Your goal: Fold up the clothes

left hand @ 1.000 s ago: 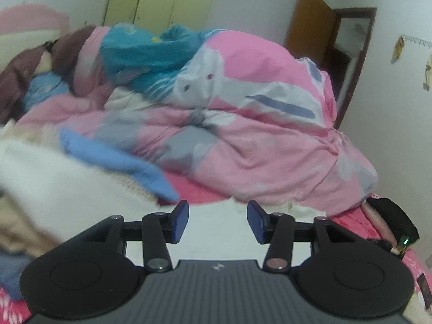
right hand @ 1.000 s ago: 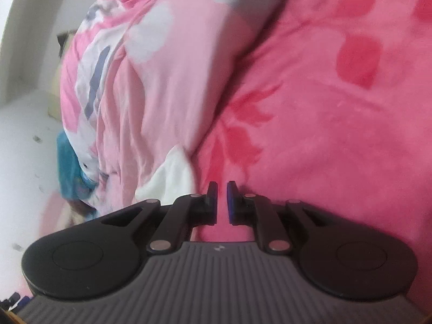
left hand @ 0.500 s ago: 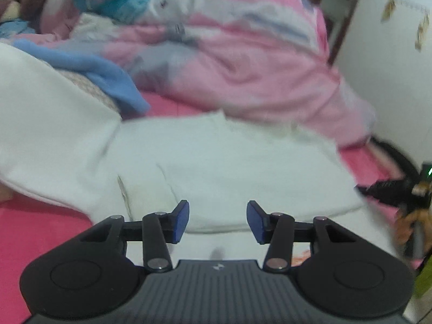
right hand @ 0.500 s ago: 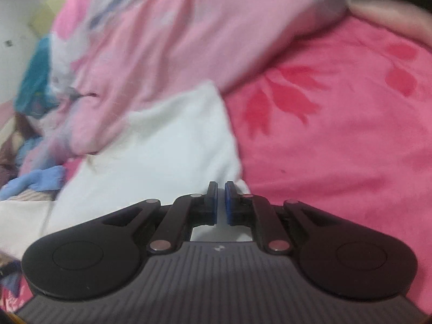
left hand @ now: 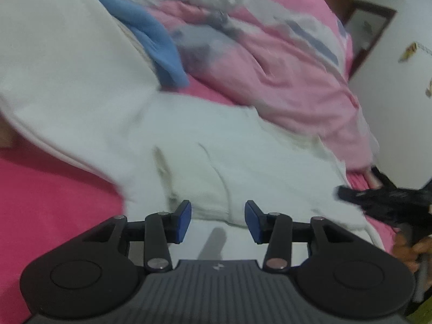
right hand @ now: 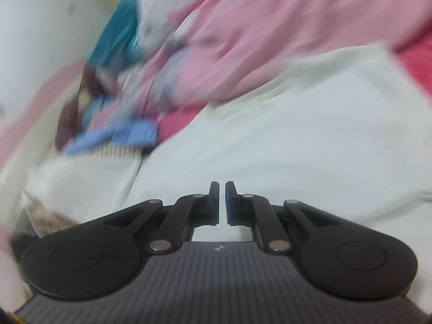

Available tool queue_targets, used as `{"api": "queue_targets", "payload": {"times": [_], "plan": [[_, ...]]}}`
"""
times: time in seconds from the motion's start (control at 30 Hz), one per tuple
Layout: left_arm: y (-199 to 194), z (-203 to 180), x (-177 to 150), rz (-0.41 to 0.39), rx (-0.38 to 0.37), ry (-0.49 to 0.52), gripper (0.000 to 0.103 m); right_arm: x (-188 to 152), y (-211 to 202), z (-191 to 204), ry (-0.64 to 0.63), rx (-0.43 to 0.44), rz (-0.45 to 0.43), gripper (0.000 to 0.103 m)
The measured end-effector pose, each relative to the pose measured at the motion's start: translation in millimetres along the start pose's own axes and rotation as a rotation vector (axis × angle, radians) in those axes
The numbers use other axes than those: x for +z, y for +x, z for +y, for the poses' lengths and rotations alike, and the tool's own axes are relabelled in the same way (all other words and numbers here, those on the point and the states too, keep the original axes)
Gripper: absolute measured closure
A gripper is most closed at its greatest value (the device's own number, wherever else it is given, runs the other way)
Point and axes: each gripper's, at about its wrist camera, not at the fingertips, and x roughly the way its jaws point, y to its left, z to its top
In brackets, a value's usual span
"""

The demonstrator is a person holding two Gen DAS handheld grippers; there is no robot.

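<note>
Bed (left hand: 48, 199): pink sheet, bare at the left edge and near right corner.
Quilt (left hand: 283, 67): pink, bunched along the far side, just behind the garment.
Pile of clothes (left hand: 54, 54): cream piece with a blue one (left hand: 162, 51) on top, at far left, touching the garment's left end.
White garment (left hand: 216, 148): spread across the sheet, mostly flat, with a raised seam or fold line near the middle; whether already folded once cannot be told.
Left gripper (left hand: 218, 221): spread wide, empty, low over the garment's near edge, cloth showing between the jaws.
Right gripper (right hand: 221, 202): pressed nearly together, only a thin slit, nothing seen pinched; over the garment's right part, view blurred.
Step in hand: likely reaching for the near edge, though the scene fits both an opening fold and a later one.
Next move calls for: pinching a single layer at the edge, both ends level, without catching the sheet beneath.
</note>
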Motion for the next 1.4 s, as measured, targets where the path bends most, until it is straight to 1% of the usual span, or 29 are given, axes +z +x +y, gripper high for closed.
{"api": "queue_targets", "payload": {"times": [0.07, 0.13, 0.2, 0.3, 0.33, 0.37, 0.43, 0.5, 0.53, 0.57, 0.63, 0.77, 0.83, 0.87, 0.9, 0.93, 0.97, 1.0, 1.07, 1.13, 1.2, 1.23, 1.3, 1.37, 1.4], "plan": [[-19, 5, 3, -0.048, 0.039, 0.004, 0.051, -5, 33, 30, -0.064, 0.035, 0.059, 0.098], [-35, 11, 7, -0.086, 0.086, 0.007, 0.051, -11, 58, 56, -0.115, 0.062, 0.108, 0.098], [-52, 20, 10, -0.133, 0.135, 0.003, 0.051, -15, 75, 78, -0.154, 0.075, 0.144, 0.098], [-73, 34, 14, -0.214, 0.188, -0.024, 0.050, -19, 96, 100, -0.205, 0.081, 0.188, 0.098], [-79, 40, 15, -0.241, 0.199, -0.041, 0.049, -21, 103, 106, -0.221, 0.074, 0.203, 0.098], [-85, 45, 17, -0.269, 0.210, -0.058, 0.047, -23, 111, 108, -0.236, 0.047, 0.218, 0.098], [-96, 57, 20, -0.324, 0.238, -0.096, 0.047, -27, 124, 112, -0.262, 0.000, 0.241, 0.101], [-109, 66, 24, -0.382, 0.269, -0.123, 0.047, -26, 122, 117, -0.261, -0.001, 0.239, 0.101], [-117, 70, 26, -0.421, 0.284, -0.133, 0.047, -21, 119, 133, -0.285, 0.021, 0.231, 0.101], [-124, 74, 29, -0.457, 0.297, -0.149, 0.047, -16, 115, 148, -0.310, 0.042, 0.224, 0.098], [-138, 82, 36, -0.526, 0.324, -0.180, 0.047, -7, 109, 179, -0.358, 0.087, 0.208, 0.098], [-152, 95, 52, -0.611, 0.386, -0.235, 0.047, 12, 96, 240, -0.455, 0.175, 0.177, 0.097], [-149, 99, 56, -0.625, 0.395, -0.236, 0.047, 21, 89, 271, -0.504, 0.219, 0.162, 0.094], [-146, 101, 56, -0.623, 0.390, -0.233, 0.047, 26, 86, 286, -0.528, 0.241, 0.154, 0.087], [-144, 102, 56, -0.620, 0.382, -0.231, 0.047, 31, 82, 302, -0.552, 0.263, 0.146, 0.076], [-141, 103, 56, -0.622, 0.367, -0.227, 0.047, 35, 79, 317, -0.576, 0.285, 0.137, 0.071], [-140, 104, 56, -0.624, 0.354, -0.224, 0.047, 38, 78, 335, -0.611, 0.312, 0.134, 0.063], [-139, 105, 57, -0.626, 0.342, -0.221, 0.048, 36, 82, 359, -0.667, 0.343, 0.136, 0.058], [-138, 106, 58, -0.643, 0.337, -0.204, 0.049, 29, 93, 400, -0.772, 0.386, 0.130, 0.058], [-140, 106, 57, -0.662, 0.344, -0.183, 0.052, 15, 106, 434, -0.865, 0.415, 0.137, 0.058], [-139, 107, 57, -0.665, 0.338, -0.178, 0.057, -2, 120, 465, -0.968, 0.421, 0.139, 0.058], [-139, 108, 57, -0.667, 0.335, -0.175, 0.059, -11, 127, 476, -1.025, 0.412, 0.136, 0.058], [-139, 108, 57, -0.670, 0.329, -0.170, 0.068, -29, 136, 493, -1.124, 0.373, 0.123, 0.058], [-138, 109, 58, -0.674, 0.323, -0.164, 0.071, -44, 145, 505, -1.207, 0.319, 0.103, 0.058], [-138, 110, 58, -0.676, 0.320, -0.162, 0.071, -46, 150, 508, -1.221, 0.282, 0.094, 0.060]]}}
